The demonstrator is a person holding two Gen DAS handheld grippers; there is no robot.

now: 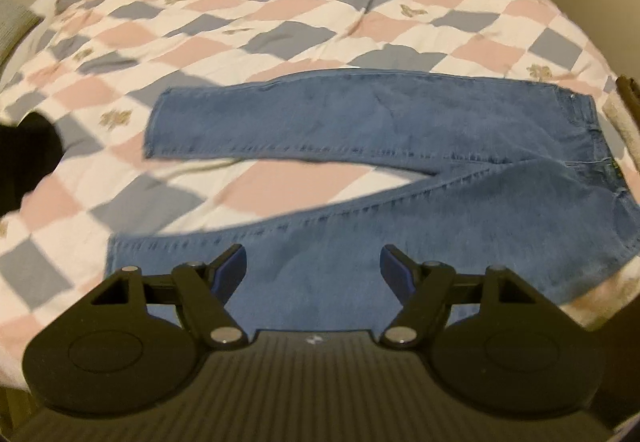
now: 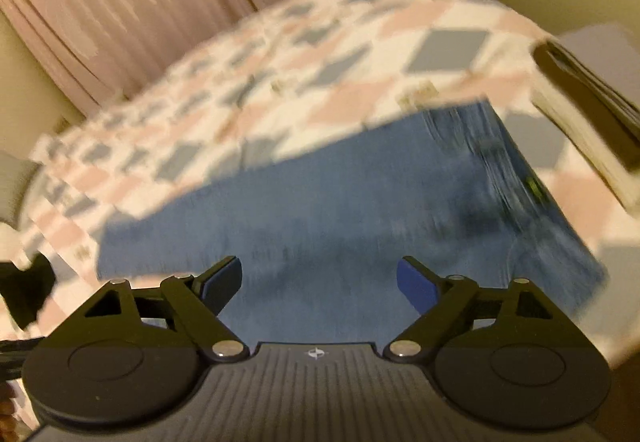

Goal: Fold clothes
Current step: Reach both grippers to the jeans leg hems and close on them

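Left wrist view is showing blue denim jeans [image 1: 400, 130] lying flat on the checked quilt [image 1: 240, 22], legs pointing left, near leg under the released left gripper [image 1: 313, 262]; right gripper [image 2: 319, 280] is hovering released too.

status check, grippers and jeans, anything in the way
Left gripper open, empty, over near leg. Right gripper open, empty. Jeans flat on bedspread, legs splayed, unfolded. Nothing on the jeans.
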